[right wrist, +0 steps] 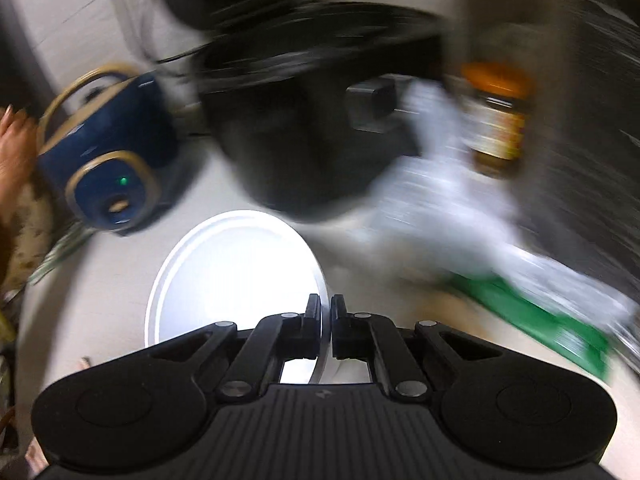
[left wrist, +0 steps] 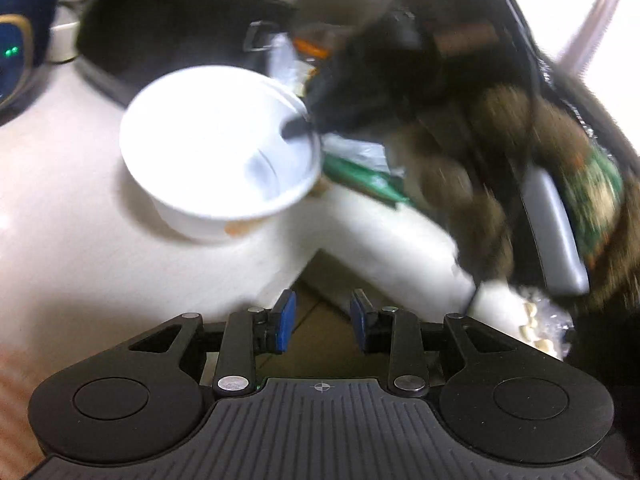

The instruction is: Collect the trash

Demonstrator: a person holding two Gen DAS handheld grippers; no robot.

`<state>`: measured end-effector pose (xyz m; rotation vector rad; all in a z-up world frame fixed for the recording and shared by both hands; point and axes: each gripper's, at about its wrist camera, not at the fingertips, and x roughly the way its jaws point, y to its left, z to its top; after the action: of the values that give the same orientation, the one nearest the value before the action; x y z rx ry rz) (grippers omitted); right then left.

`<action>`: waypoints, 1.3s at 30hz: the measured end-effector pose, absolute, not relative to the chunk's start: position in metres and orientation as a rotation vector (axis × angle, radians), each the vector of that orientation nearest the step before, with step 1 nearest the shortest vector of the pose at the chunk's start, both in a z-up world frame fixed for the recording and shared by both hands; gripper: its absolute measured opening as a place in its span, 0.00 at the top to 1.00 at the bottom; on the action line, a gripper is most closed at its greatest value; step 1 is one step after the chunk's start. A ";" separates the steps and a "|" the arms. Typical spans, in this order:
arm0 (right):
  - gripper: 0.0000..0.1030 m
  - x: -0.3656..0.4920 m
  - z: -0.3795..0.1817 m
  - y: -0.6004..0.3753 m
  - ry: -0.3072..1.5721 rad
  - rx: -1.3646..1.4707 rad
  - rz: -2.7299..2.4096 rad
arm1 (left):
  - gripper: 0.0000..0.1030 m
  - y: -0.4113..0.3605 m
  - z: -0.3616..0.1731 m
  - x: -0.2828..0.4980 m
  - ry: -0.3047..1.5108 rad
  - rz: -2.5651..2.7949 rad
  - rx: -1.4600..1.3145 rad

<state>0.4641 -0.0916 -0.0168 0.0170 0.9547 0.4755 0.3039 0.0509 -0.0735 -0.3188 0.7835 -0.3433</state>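
Bowl (left wrist: 216, 140): white disposable, round, empty, orange smear on outer wall | location: white counter (left wrist: 60, 220), beside green wrapper (left wrist: 360, 178) | right gripper (right wrist: 326, 312): closed on bowl rim | left gripper (left wrist: 322, 320): partly open, empty.

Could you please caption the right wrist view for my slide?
Right tool pinching the rim of a white bowl on the white counter.

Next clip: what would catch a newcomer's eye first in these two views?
The round white disposable bowl on the pale counter, its rim pinched in the shut right gripper. Beyond it, a navy appliance with gold trim and a green light sits at left, and an orange-lidded jar stands blurred at right.
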 end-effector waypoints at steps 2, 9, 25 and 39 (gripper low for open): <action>0.95 0.459 -0.017 -0.115 0.947 0.028 0.420 | 0.67 0.045 -0.070 0.311 0.771 -0.376 -0.309; 0.94 0.446 -0.010 -0.160 0.900 0.042 0.280 | 0.67 0.042 -0.063 0.333 0.735 -0.418 -0.336; 0.53 0.375 -0.032 -0.252 0.701 -0.130 0.001 | 0.67 -0.034 -0.046 0.324 0.741 -0.306 -0.269; 0.46 0.358 -0.067 -0.250 0.775 -0.014 0.174 | 0.65 0.037 -0.018 0.355 0.639 0.105 -0.194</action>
<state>0.3584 -0.2503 -0.0673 -0.0140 0.7751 0.1735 0.3551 0.0375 -0.0176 -0.1936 0.6394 0.1051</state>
